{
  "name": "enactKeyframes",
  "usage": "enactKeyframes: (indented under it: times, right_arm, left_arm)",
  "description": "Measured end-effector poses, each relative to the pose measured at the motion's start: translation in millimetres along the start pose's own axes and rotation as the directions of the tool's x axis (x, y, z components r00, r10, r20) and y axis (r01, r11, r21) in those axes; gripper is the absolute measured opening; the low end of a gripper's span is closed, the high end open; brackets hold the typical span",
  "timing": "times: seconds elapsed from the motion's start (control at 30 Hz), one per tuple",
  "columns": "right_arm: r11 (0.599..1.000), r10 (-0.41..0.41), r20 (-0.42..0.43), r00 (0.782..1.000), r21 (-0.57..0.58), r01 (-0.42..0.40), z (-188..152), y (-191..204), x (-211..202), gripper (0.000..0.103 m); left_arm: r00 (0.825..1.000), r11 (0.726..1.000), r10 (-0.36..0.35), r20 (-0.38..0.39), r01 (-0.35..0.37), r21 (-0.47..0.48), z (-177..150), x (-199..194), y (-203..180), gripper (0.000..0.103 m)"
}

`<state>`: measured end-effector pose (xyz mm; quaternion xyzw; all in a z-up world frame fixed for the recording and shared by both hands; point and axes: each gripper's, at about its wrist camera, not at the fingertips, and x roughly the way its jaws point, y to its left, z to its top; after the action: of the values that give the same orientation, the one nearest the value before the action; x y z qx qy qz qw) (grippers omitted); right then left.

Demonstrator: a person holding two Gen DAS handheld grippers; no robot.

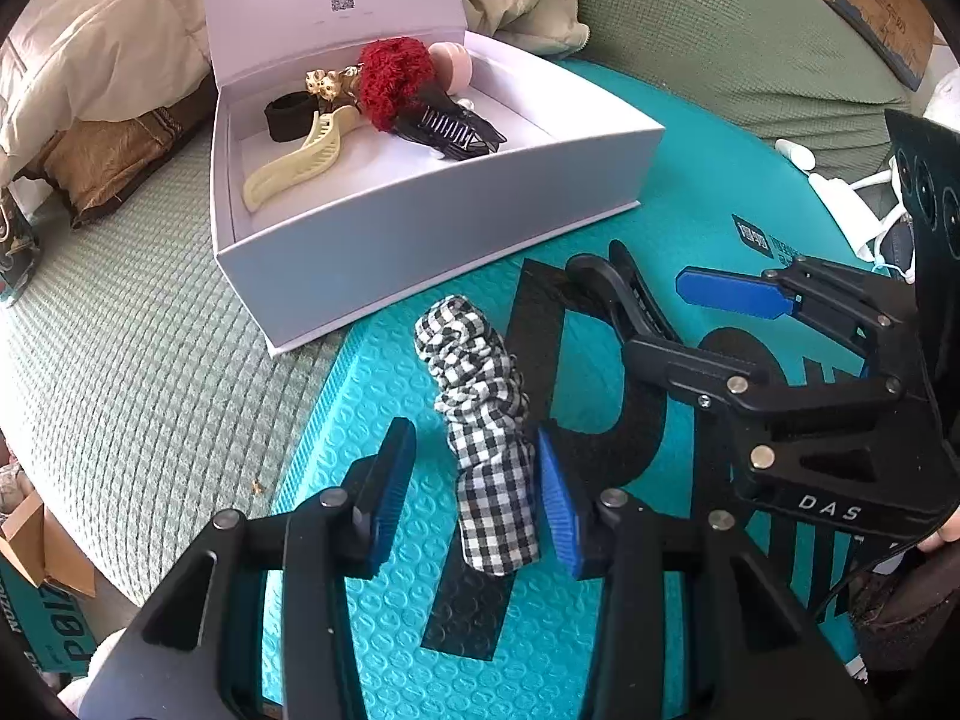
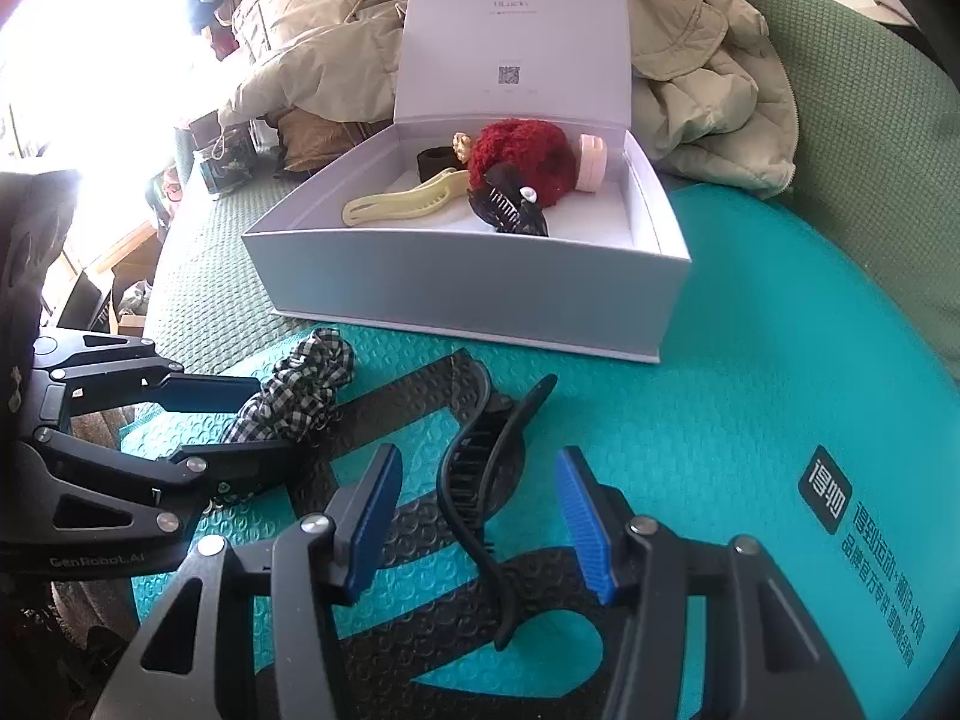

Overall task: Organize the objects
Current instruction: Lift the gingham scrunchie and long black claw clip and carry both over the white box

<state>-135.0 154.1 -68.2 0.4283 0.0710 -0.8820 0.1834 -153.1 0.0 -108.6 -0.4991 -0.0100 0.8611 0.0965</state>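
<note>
We see the left gripper (image 1: pixel 474 498) with released jaws straddling the checked scrunchie (image 1: pixel 480 420) on the teal mat (image 1: pixel 690 192). The right gripper (image 2: pixel 480 522), likewise released, straddles the black hair claw (image 2: pixel 480 480) near the white box (image 2: pixel 468 276).

"DAS" is printed in white on the black right gripper (image 1: pixel 672 300); "GenRobot.AI" is printed on the black left gripper (image 2: pixel 264 420).
</note>
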Motion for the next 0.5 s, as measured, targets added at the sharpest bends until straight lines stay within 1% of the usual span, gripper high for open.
enactKeyframes:
  times: [0.17, 0.2, 0.27, 0.3, 0.37, 0.5]
  right_arm:
    - [1.000, -0.025, 0.006, 1.000, -0.006, 0.025, 1.9, 2.3, 6.1, 0.053]
    - [1.000, -0.021, 0.011, 1.000, -0.008, 0.021, 1.7, 2.8, 6.1, 0.049]
    - [1.000, -0.013, -0.007, 1.000, -0.008, 0.013, 1.8, 2.9, 8.6, 0.029]
    - [1.000, -0.017, -0.019, 1.000, -0.009, 0.017, 1.3, 2.9, 10.1, 0.026]
    - [1.000, -0.019, -0.022, 1.000, -0.007, 0.019, -0.4, 3.1, 10.1, 0.022]
    - [1.000, -0.008, -0.026, 1.000, 0.010, 0.008, -5.3, 2.2, 6.0, 0.020]
  left_arm:
    - [1.000, 1.000, 0.000, 0.020, 0.000, -0.007, 2.8, 2.2, 2.6, 0.039]
    - [1.000, 1.000, -0.006, 0.024, 0.006, -0.012, 2.1, 2.4, 3.8, 0.039]
    - [1.000, 1.000, 0.001, 0.025, -0.001, -0.011, 0.9, 2.6, 4.6, 0.032]
    - [1.000, 1.000, 0.004, 0.025, -0.004, -0.001, 0.5, 2.2, 4.0, 0.021]
    - [1.000, 1.000, 0.003, 0.022, -0.003, 0.014, -1.0, 1.7, 2.9, 0.020]
    - [1.000, 1.000, -0.011, 0.020, 0.010, 0.023, -6.3, -0.5, 0.2, 0.020]
